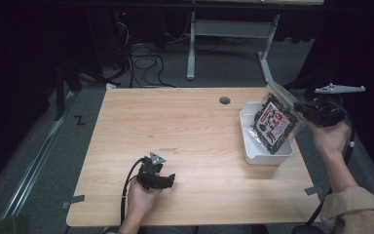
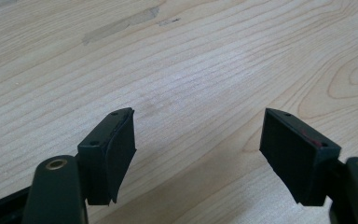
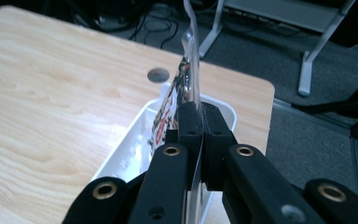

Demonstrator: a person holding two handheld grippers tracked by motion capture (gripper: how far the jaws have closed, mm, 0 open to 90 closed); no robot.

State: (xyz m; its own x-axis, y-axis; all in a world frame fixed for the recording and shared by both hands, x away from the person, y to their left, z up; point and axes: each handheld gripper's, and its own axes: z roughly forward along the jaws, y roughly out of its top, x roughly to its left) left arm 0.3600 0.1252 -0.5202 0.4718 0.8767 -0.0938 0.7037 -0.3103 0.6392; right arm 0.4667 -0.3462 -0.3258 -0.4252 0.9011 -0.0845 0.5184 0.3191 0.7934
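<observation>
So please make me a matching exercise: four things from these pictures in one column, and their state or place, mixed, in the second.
1. left gripper
2. right gripper
3. packet
4. tray

a. white, on the table's right side
b. held tilted above the tray
c. open, low over bare wood
d. shut on a clear edge

Pairs: 1-c, 2-d, 3-b, 4-a

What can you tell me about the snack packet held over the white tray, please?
The snack packet is a flat clear plastic pouch with a white and red printed label and dark contents. It hangs tilted above the white tray, lower end at or inside the tray's rim; actual contact cannot be told. The right gripper pinches its edge between shut jaws, and the pouch's clear sealed top rises beyond them.
</observation>
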